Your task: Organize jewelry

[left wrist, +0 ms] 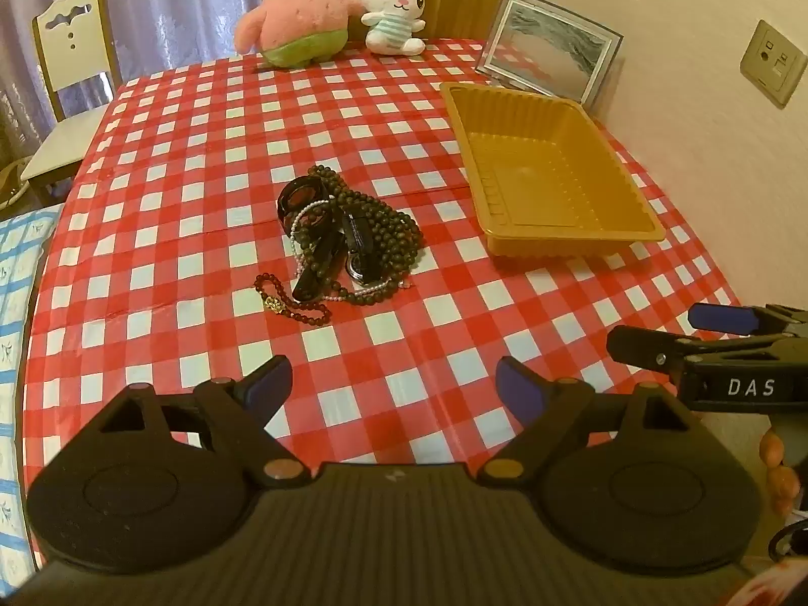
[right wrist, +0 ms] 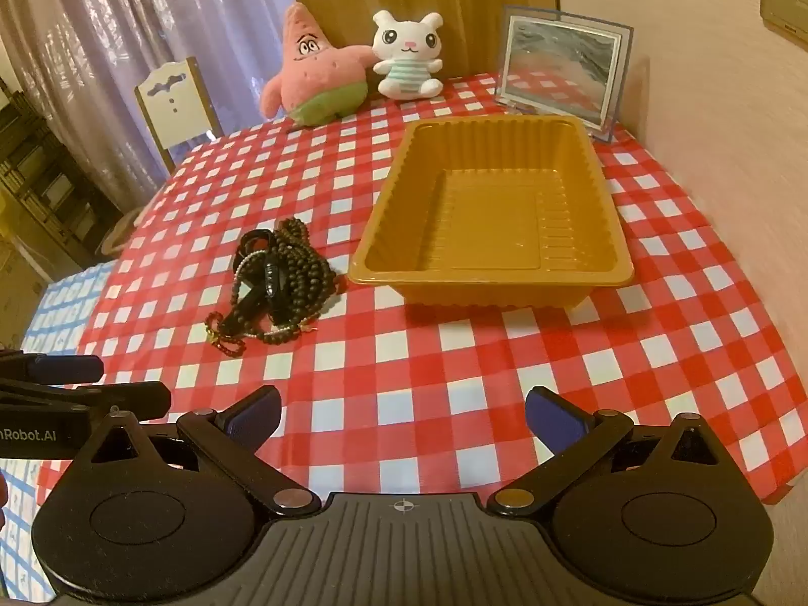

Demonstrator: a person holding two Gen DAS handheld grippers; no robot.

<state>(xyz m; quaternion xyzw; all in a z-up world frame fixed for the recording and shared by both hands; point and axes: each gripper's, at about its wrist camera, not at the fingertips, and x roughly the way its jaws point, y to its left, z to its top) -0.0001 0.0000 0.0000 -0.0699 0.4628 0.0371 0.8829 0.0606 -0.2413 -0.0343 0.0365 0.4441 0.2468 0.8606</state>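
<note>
A tangled pile of dark beaded jewelry (left wrist: pixel 343 240) is seen beside an orange plastic tray (left wrist: pixel 550 247); left gripper (left wrist: pixel 394 389) and right gripper (right wrist: pixel 403 416) are held spread, empty.

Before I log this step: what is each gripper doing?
Left gripper: open, holding nothing, short of the jewelry pile.
Right gripper: open, holding nothing, above the checked tablecloth.
</note>
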